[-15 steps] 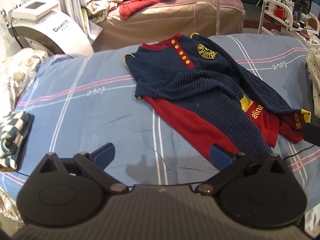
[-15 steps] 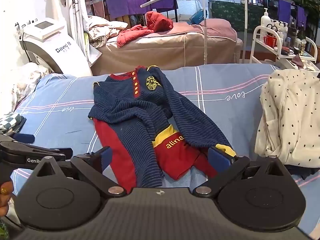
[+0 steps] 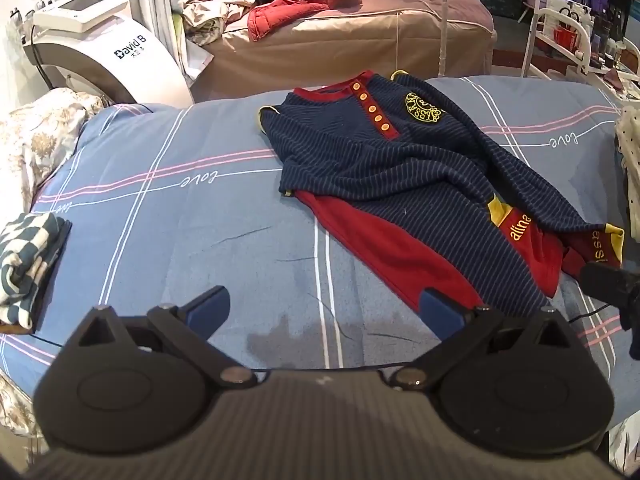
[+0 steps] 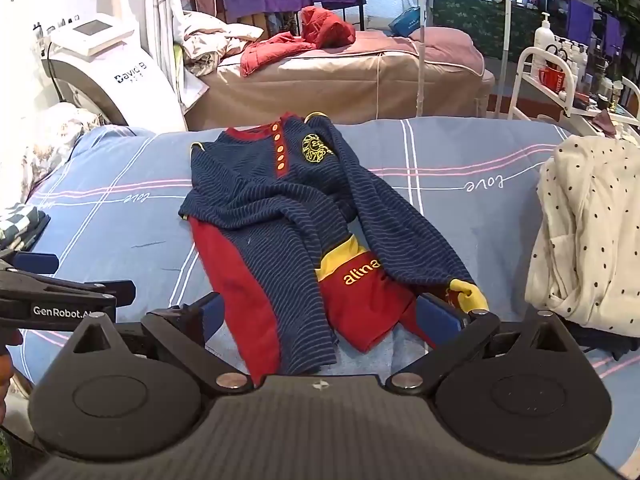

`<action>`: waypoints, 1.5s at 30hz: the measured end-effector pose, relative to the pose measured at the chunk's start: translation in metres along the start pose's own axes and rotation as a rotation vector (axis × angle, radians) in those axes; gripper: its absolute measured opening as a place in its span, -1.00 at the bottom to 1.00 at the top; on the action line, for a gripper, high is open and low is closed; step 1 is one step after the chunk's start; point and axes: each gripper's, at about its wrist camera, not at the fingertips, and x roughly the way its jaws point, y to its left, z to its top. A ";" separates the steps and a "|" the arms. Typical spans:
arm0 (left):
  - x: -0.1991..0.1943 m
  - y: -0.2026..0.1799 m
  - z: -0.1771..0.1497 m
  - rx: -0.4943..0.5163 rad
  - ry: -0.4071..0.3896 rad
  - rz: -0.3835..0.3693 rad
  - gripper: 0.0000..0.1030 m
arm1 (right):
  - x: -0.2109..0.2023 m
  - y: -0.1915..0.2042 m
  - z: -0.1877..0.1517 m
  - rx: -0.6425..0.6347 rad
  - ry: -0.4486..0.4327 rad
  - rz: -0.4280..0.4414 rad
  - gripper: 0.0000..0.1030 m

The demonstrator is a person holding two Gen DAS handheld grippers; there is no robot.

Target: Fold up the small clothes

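While both grippers hang spread wide with nothing between their fingers, I find little changed from half a second ago: the navy-and-red striped romper (image 4: 288, 232) lies where it lay, rumpled and unfolded, on the blue plaid bed (image 3: 168, 216). My left gripper (image 3: 324, 312) hovers over bare sheet beside its red leg; my right gripper (image 4: 324, 316) has edged nearer the leg cuffs. I judge folding not yet begun. A folded checkered cloth (image 3: 28, 256) and a polka-dot garment (image 4: 588, 232) flank it.
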 end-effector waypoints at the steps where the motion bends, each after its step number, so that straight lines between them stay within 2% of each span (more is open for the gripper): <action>1: 0.000 0.001 0.000 -0.004 -0.001 -0.001 1.00 | 0.000 0.000 0.000 -0.002 0.001 0.002 1.00; 14: 0.006 0.001 -0.003 -0.012 0.023 -0.024 1.00 | 0.004 0.010 -0.001 -0.013 0.015 0.003 1.00; 45: 0.012 0.001 -0.005 -0.001 0.054 -0.021 1.00 | 0.006 0.009 -0.003 -0.019 0.032 0.004 1.00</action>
